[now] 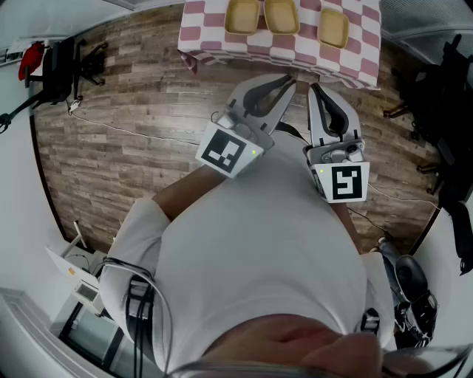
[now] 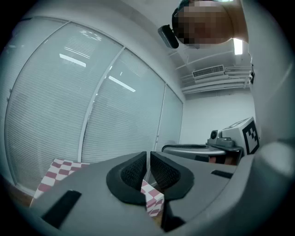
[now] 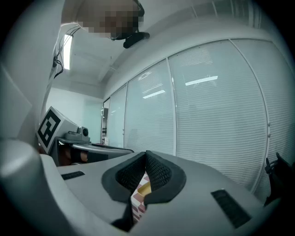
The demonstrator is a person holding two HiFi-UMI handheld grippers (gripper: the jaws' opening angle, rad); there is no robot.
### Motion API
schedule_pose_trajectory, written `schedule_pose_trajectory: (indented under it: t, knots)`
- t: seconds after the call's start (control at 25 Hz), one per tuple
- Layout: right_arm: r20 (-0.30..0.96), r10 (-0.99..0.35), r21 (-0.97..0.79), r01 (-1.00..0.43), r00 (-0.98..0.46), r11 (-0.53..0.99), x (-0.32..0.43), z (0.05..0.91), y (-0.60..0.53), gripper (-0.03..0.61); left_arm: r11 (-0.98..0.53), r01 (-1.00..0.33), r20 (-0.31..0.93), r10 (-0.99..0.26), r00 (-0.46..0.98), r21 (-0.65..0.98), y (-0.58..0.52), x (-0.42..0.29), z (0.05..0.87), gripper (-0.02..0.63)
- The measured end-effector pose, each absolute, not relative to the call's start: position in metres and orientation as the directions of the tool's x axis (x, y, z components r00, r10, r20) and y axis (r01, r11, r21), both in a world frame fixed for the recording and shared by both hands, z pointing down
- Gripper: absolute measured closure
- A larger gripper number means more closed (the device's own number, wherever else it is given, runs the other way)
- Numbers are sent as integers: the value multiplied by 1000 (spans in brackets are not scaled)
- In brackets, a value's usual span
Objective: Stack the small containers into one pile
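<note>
Three shallow yellow containers [image 1: 242,16], [image 1: 281,15], [image 1: 332,27] sit apart in a row on a table with a pink-and-white checked cloth [image 1: 295,50] at the top of the head view. My left gripper [image 1: 288,80] and right gripper [image 1: 314,88] are held side by side in front of the person's chest, short of the table's near edge. Both are shut with nothing between the jaws. The left gripper [image 2: 148,154] sees only a strip of the cloth [image 2: 55,168]. Below the shut right gripper [image 3: 146,154], a bit of one yellow container [image 3: 144,188] shows.
Wooden floor [image 1: 126,155] surrounds the table. A black chair with a red item [image 1: 44,63] stands far left, and a cable [image 1: 133,129] runs across the floor. Dark equipment [image 1: 443,111] lines the right side. A glass wall with blinds [image 3: 216,120] is behind the table.
</note>
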State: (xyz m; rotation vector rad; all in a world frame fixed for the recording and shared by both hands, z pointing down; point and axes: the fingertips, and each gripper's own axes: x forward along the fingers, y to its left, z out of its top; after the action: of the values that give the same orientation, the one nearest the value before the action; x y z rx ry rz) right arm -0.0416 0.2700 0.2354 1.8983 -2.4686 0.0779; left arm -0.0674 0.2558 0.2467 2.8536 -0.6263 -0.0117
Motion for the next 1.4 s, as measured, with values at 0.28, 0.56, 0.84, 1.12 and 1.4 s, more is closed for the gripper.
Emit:
schedule_pose_trajectory:
  t: [0.28, 0.56, 0.84, 1.12, 1.4]
  knots:
    - [56, -966, -35, -967, -253, 251, -24, 237, 275, 548, -887, -413, 42, -414, 909, 208, 260, -51, 247, 563]
    - [72, -958, -23, -961, -278, 277, 0, 250, 282, 546, -880, -426, 42, -427, 903, 208, 261, -33, 249, 563]
    - [90, -960, -26, -964, -265, 264, 19, 256, 269, 546, -885, -410, 58, -408, 911, 219, 253, -12, 256, 563]
    - [71, -976, -37, -978, -206, 203, 32, 247, 229, 546, -893, -391, 58, -388, 920, 221, 217, 2, 258, 563]
    - [107, -981, 0, -986, -164, 165, 57, 251, 166, 546, -909, -352, 38, -353, 935, 225, 154, 27, 258, 563]
